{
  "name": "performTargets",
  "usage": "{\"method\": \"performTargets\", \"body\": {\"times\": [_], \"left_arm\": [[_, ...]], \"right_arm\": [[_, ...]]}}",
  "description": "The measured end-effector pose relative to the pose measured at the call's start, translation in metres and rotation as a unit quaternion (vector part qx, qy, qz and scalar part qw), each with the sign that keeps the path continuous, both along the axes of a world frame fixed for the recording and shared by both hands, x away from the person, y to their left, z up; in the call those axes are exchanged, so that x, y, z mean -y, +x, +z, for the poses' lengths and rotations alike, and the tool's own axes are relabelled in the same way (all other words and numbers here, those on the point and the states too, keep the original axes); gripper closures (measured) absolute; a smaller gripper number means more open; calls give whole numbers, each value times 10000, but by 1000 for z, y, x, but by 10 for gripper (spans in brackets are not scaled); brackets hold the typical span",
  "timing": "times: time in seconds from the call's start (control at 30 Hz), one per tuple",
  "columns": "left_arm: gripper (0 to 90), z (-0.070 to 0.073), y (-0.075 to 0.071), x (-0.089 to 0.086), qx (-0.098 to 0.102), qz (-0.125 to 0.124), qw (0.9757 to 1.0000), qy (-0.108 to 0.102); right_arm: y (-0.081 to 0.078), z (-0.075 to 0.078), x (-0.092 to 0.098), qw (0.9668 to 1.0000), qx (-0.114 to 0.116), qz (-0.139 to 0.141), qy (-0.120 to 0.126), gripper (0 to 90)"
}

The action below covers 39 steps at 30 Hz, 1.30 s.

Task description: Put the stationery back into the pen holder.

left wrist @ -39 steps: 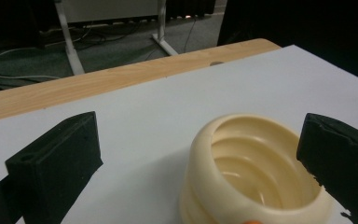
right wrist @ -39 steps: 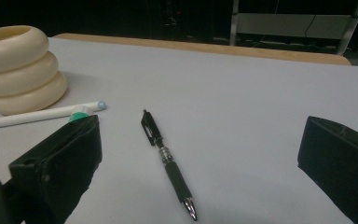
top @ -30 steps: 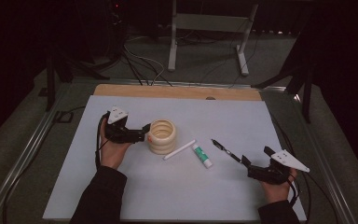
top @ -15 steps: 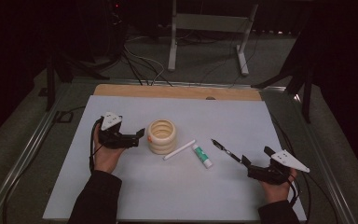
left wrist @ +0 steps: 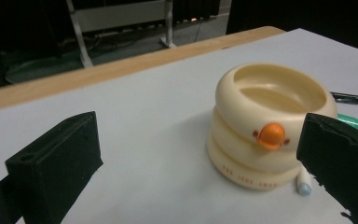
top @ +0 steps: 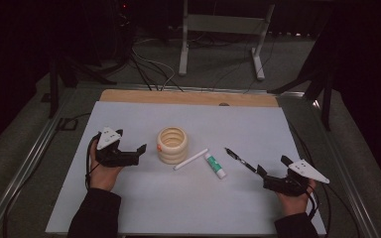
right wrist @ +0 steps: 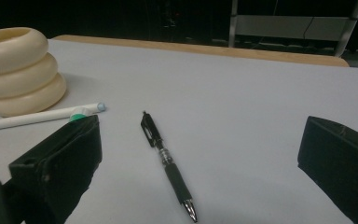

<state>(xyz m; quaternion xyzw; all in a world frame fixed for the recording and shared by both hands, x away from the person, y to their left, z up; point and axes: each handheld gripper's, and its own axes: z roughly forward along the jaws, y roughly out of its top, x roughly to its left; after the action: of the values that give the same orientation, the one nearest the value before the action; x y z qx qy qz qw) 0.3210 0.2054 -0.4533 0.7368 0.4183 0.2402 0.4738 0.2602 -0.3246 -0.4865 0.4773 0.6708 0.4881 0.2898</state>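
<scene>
Two claws sit on the white counter (top: 129, 213), both spread wide and grasping nothing. The left claw (top: 138, 152) rests just left of the cream ringed holder (top: 172, 145), apart from it, jaws aimed at its wall, likely to steady it. A white marker (top: 191, 159) lies against the holder's right base, a green-capped tube (top: 215, 165) just beyond. The black pen (top: 239, 159) lies farther right of the holder, its tip toward the right claw (top: 270, 174), which lines up along it, probably for a pickup.
</scene>
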Motion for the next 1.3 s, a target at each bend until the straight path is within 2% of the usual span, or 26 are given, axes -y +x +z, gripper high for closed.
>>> {"method": "performTargets", "body": {"times": [0.1,0.37,0.43,0.67,0.87,1.13,1.3], "left_arm": [[1,-3,-6,-10,-104,87,9999,-55],[1,-13,-29,-23,168,220,9996,-17],[1,-13,-31,-25,193,221,9995,-104],[1,-11,-36,-28,320,305,9990,-42],[1,-10,-38,-36,393,463,9981,-95],[1,-11,-39,-41,410,567,9973,-203],[1,-11,-39,-42,420,567,9973,-179]], "right_arm": [[0,0,0,10000,0,3,-7,0],[0,0,-1,10000,4,-5,-31,0],[0,0,-1,10000,12,0,-34,0],[-1,0,-3,10000,-10,39,7,0],[-1,2,-5,10000,-5,60,66,0],[0,5,-6,10000,14,67,45,0],[0,8,-6,9999,34,99,34,0]]}}
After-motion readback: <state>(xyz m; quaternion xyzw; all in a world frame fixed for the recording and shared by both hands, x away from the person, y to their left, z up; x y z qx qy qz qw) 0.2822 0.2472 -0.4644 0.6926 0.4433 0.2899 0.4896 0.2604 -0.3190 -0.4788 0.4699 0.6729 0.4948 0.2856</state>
